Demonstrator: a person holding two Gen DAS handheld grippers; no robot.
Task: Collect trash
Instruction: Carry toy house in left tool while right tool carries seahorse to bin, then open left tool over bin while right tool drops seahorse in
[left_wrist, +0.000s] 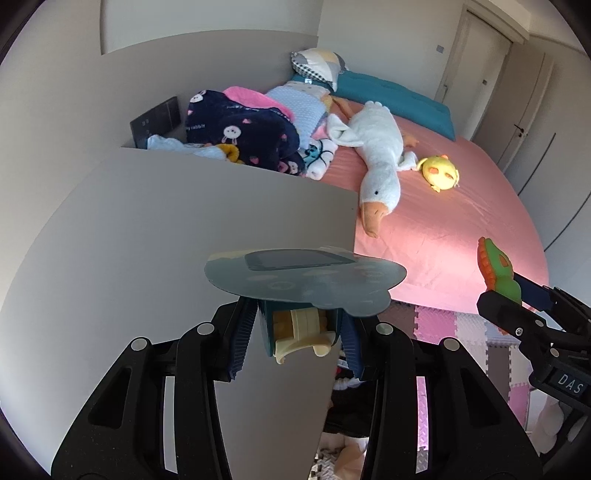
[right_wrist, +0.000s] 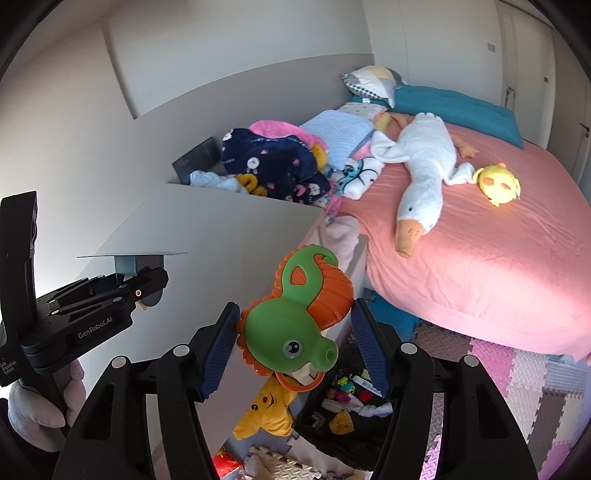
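Note:
My left gripper (left_wrist: 297, 332) is shut on a dark blue toy (left_wrist: 306, 280) with a flat cloud-shaped top and a cream wheel part under it; it is held above the grey cabinet top (left_wrist: 166, 236). My right gripper (right_wrist: 293, 343) is shut on a green and orange seahorse toy (right_wrist: 299, 314), held upright above the floor beside the cabinet. The seahorse toy (left_wrist: 498, 269) also shows at the right edge of the left wrist view. The left gripper (right_wrist: 136, 284) with the blue toy shows at the left of the right wrist view.
A bed with a pink sheet (right_wrist: 480, 258) carries a white goose plush (right_wrist: 421, 173), a yellow chick plush (right_wrist: 496, 184) and piled blankets (right_wrist: 280, 166). Below stands a black bin of small items (right_wrist: 347, 406), next to a yellow bear toy (right_wrist: 266, 410), on foam floor mats (right_wrist: 517, 387).

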